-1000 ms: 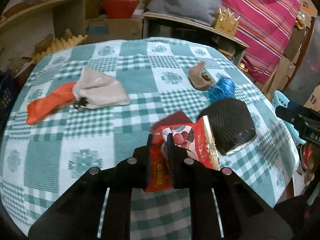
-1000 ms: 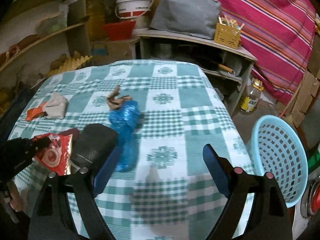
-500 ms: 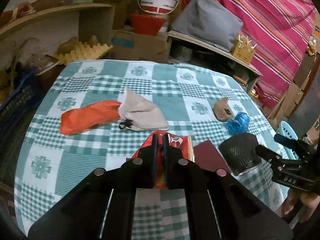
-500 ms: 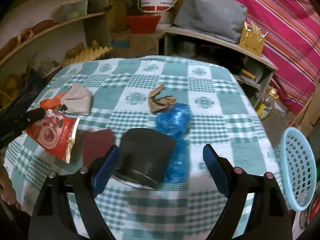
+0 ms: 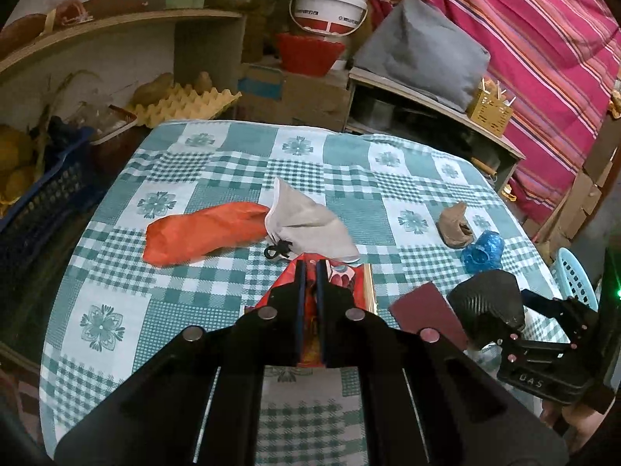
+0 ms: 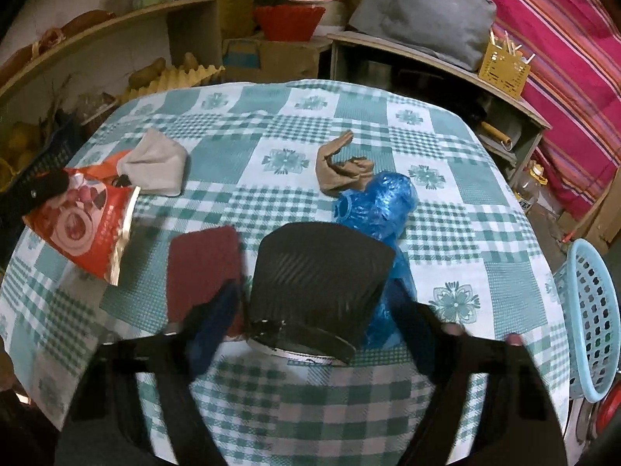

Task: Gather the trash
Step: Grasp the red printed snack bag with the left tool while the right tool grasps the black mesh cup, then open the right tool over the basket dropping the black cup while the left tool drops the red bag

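The red snack wrapper (image 5: 341,283) is pinched between the pressed-together fingers of the left gripper (image 5: 309,272), held above the near middle of the green-checked tablecloth (image 5: 202,194). In the left wrist view, an orange bag (image 5: 202,233) and a grey cloth pouch (image 5: 310,221) lie touching each other just beyond the wrapper. To the right sit a dark red card (image 5: 427,314) and a black carbon-patterned cup (image 5: 489,303); farther right are a crumpled brown paper (image 5: 454,225) and a blue plastic bag (image 5: 483,252). The right gripper (image 5: 543,334) shows at the right edge beside the cup.

In the right wrist view, the right gripper (image 6: 310,310) has its fingers spread wide on either side of the black cup (image 6: 318,275), which lies tilted on its side; motion blur hides whether they touch it. The blue bag (image 6: 376,206) touches the cup's far right side, with the brown paper (image 6: 341,171) just beyond. The dark red card (image 6: 202,268) lies left of the cup. At far left the wrapper (image 6: 85,229) hangs clear of the cloth from the left gripper (image 6: 42,190). A light blue basket (image 6: 590,318) stands off the table's right edge.
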The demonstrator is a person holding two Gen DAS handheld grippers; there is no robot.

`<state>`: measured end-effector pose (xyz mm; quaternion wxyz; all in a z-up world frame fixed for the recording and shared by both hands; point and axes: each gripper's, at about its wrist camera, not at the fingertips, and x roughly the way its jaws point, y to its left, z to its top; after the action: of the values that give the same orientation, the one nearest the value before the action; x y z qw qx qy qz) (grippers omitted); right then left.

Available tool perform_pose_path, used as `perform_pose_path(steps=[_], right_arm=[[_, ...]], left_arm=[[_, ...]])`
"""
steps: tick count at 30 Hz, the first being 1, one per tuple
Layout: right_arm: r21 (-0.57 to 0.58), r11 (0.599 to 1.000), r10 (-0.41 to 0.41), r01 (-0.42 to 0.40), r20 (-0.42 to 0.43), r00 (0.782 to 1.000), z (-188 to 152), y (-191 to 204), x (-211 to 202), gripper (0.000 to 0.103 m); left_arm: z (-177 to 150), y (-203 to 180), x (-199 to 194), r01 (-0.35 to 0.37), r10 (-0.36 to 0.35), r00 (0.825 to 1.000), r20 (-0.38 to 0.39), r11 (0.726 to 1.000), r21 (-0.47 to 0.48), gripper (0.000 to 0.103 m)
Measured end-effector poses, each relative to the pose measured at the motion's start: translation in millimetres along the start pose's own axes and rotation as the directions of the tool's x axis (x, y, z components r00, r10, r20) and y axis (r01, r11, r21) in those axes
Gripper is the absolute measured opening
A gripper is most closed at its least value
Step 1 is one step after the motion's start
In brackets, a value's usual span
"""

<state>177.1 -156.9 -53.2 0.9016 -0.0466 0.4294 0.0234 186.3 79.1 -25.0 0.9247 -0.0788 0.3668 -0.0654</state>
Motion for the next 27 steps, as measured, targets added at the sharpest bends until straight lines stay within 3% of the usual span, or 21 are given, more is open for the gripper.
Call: perform_pose_path(steps=[12, 27], right_arm=[[0.024, 1.0, 0.015, -0.017, 0.08, 0.997, 8.5, -30.2, -25.9, 0.069], [0.105, 0.994, -0.045, 0.026, 0.181, 0.982, 14.4, -147.1, -78.0, 0.069]], left_arm=[[0.7, -1.8, 2.1, -0.007, 0.007, 1.0, 0.001, 1.0, -0.002, 0.004], [21.9, -61.8, -23.0, 0.021, -0.025, 0.998, 0.064, 0.998, 0.056, 0.004]])
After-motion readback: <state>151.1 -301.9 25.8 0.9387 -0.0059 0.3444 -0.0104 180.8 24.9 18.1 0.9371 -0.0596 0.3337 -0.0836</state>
